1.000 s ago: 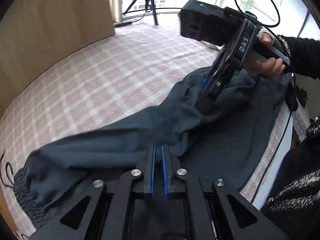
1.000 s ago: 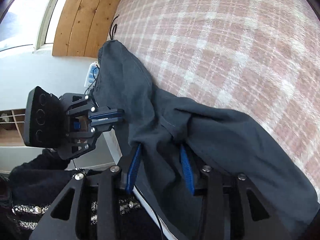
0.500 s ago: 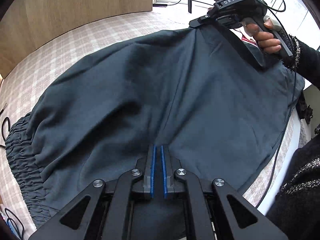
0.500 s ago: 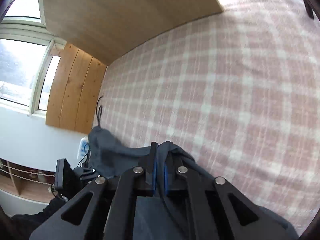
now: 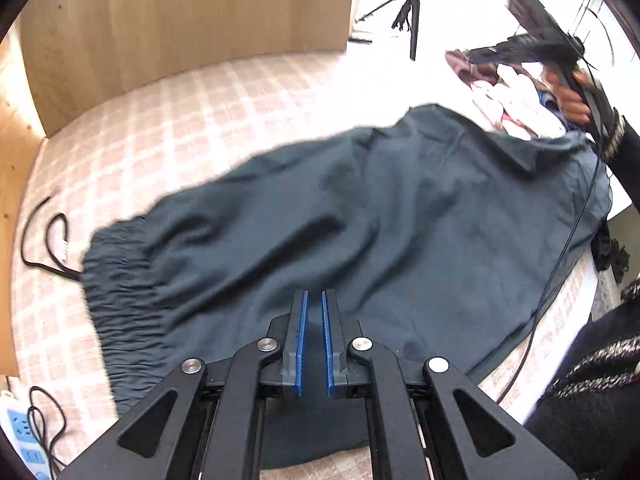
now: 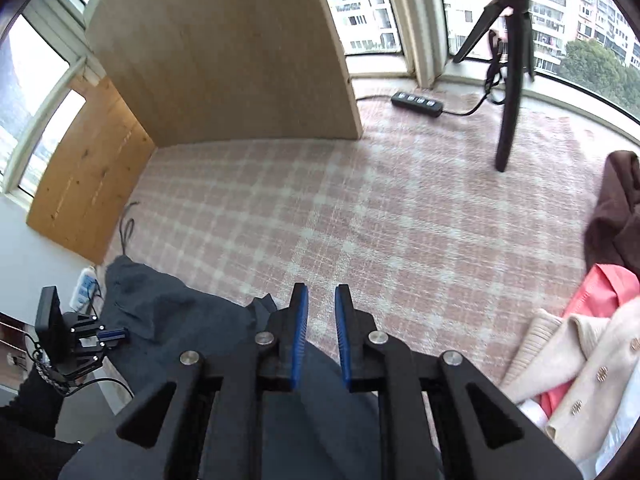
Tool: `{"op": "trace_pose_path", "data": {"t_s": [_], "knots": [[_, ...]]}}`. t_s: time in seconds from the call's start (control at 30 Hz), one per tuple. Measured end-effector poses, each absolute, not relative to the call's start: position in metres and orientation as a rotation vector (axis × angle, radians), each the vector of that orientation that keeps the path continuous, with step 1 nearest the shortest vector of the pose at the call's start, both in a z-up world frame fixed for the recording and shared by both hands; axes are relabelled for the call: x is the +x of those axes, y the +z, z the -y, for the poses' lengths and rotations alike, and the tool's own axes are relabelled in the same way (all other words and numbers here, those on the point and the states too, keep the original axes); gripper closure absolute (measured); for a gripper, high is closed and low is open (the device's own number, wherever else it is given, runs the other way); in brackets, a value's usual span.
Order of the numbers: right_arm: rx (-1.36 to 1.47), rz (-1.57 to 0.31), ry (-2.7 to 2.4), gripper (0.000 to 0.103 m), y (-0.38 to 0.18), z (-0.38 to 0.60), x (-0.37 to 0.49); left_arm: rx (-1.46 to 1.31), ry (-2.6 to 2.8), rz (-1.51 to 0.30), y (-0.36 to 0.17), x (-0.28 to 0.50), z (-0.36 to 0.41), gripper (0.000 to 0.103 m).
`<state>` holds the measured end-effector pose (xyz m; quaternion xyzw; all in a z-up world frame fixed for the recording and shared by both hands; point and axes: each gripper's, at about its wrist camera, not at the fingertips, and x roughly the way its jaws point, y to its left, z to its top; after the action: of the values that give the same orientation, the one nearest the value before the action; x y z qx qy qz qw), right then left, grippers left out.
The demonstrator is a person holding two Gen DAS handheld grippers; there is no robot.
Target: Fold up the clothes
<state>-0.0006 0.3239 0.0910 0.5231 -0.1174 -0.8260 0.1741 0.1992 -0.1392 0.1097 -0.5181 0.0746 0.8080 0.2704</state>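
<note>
**Trousers dropped flat, right claw let go**

Half a second ago the dark trousers (image 5: 360, 232) hung stretched between our two claws; now they lie spread across the checked pink bedcover (image 5: 168, 128), and the right gripper (image 6: 319, 336) has parted its blue pads and lifted off, with only bedcover showing in the gap. In the left wrist view we see that same right gripper (image 5: 532, 36) held high in a hand (image 5: 572, 98), well above the far end of the garment.

Our left gripper (image 5: 313, 340) sits low over the near edge of the trousers. Its pads stand close together with a narrow slit between them; dark cloth shows through the slit, but we cannot tell whether a fold is pinched there or merely lies underneath.

The elastic waistband (image 5: 120, 288) bunches at the left, near a black cable (image 5: 44, 236), and the legs run off to the right toward a heap of other clothes (image 5: 516, 108). The cloth is soft and rumpled, with loose ridges across the middle.

To do this step well, we judge that we should first smooth those ridges, so the fold does not trap creases. Then we should take the leg end with the right claw at the hem, both layers together, and carry it low toward the waistband, keeping the left end pinned so the garment does not slide. We should keep clear of the cable beside the waistband and of the heap at the right.
</note>
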Motion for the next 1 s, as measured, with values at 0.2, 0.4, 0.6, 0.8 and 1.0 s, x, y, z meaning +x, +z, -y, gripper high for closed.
{"op": "trace_pose_path", "data": {"t_s": [0.2,0.4,0.6,0.8,1.0], "knots": [[1.272,0.546,-2.663,0.089,0.178,-0.396,0.145,-1.22,2.176,-0.246,0.149,0.178,0.113,0.093],[1.159,0.796,-3.148,0.071,0.234,-0.487,0.34,-1.106,2.049,-0.311,0.165,0.164,0.052,0.089],[1.254,1.077,-3.229,0.071,0.19,-0.564,0.445,-1.078,1.971,-0.383,0.16,0.18,-0.009,0.089],[1.29,1.108,-3.058,0.056,0.142,-0.632,0.433,-1.097,1.992,-0.447,0.165,0.21,-0.07,0.089],[1.301,0.861,-2.878,0.054,0.114,-0.68,0.383,-1.236,2.024,-0.475,0.151,0.235,-0.127,0.089]]}}
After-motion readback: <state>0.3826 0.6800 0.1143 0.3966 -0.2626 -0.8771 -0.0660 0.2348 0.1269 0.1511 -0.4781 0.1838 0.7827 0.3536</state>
